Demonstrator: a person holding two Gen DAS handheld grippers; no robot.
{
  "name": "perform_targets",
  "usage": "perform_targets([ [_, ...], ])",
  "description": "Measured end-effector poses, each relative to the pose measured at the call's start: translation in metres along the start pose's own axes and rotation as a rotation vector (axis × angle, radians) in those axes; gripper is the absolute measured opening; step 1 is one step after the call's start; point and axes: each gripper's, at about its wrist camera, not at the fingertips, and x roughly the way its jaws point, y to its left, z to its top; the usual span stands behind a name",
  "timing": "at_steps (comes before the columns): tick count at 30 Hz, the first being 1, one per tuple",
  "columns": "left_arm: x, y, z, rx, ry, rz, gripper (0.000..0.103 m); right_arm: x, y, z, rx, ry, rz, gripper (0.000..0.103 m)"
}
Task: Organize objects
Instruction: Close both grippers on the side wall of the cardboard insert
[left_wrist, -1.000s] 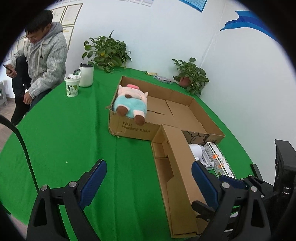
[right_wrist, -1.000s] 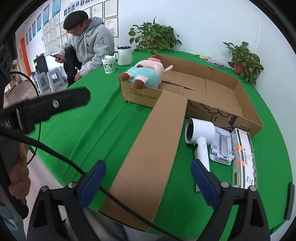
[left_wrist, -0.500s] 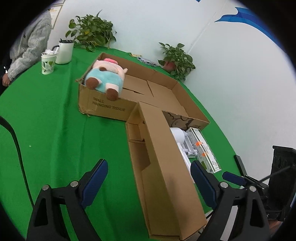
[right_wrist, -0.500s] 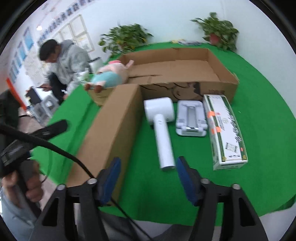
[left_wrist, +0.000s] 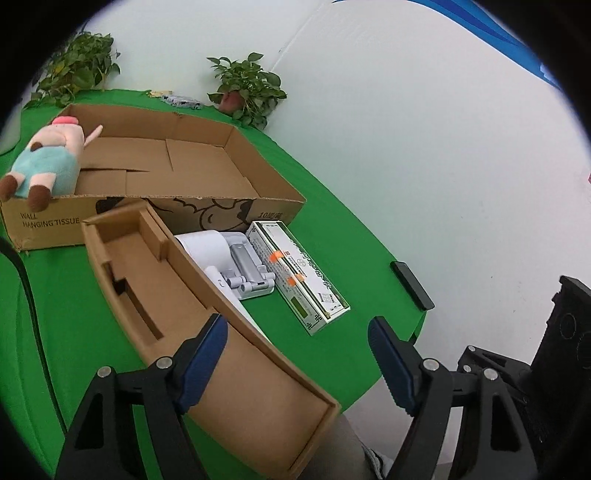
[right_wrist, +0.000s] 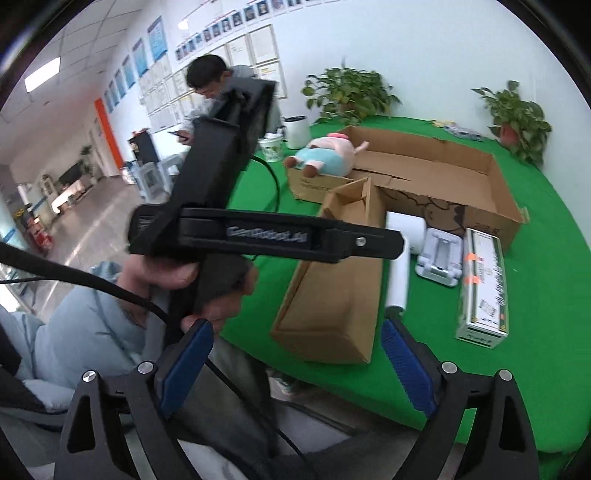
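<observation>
A long narrow cardboard box (left_wrist: 177, 317) lies open on the green table, also in the right wrist view (right_wrist: 340, 273). Beside it lie a white hair dryer (left_wrist: 207, 245) (right_wrist: 400, 254), a white folding stand (left_wrist: 245, 271) (right_wrist: 441, 254) and a green-and-white carton (left_wrist: 295, 280) (right_wrist: 484, 284). A plush pig (left_wrist: 48, 162) (right_wrist: 325, 158) rests on the rim of a big open cardboard box (left_wrist: 207, 199) (right_wrist: 491, 206). My left gripper (left_wrist: 295, 354) is open over the narrow box's near end. My right gripper (right_wrist: 295, 354) is open and empty off the table's near edge.
The left hand-held gripper body (right_wrist: 229, 192) fills the middle of the right wrist view. A black phone (left_wrist: 412, 284) lies at the table edge. Potted plants (left_wrist: 243, 88) (right_wrist: 347, 92) stand at the back. A man (right_wrist: 218, 88), a kettle (right_wrist: 297, 131) and a cup (right_wrist: 271, 147) are far left.
Both grippers pulled back toward the near table edge. The left view swung right. The right view swung left and backed off from the hair dryer; its jaws opened wider.
</observation>
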Motion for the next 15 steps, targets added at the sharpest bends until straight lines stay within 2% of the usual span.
perform_targets([
  [2,-0.012,0.004,-0.003,0.003,-0.024,0.063,0.078,0.002,-0.006,-0.001,0.045,-0.015,-0.006,0.092],
  [6,-0.03,0.033,-0.009,-0.087,-0.042,0.203,0.078,0.018,-0.018,0.002,0.084,-0.034,-0.058,0.092],
  [8,-0.034,0.045,-0.014,-0.134,-0.038,0.227,0.077,0.034,-0.026,0.005,0.094,-0.017,-0.094,0.092],
  [11,-0.033,0.053,-0.018,-0.172,-0.034,0.208,0.077,0.062,-0.043,0.008,0.089,0.014,-0.157,0.089],
  [12,-0.03,0.053,-0.019,-0.168,-0.027,0.206,0.077,0.072,-0.05,0.006,0.086,0.041,-0.194,0.079],
  [13,-0.024,0.052,-0.019,-0.163,-0.016,0.211,0.077,0.084,-0.058,0.005,0.095,0.076,-0.213,0.065],
  [15,-0.013,0.049,-0.019,-0.156,-0.004,0.21,0.077,0.096,-0.074,0.002,0.148,0.113,-0.186,0.058],
])
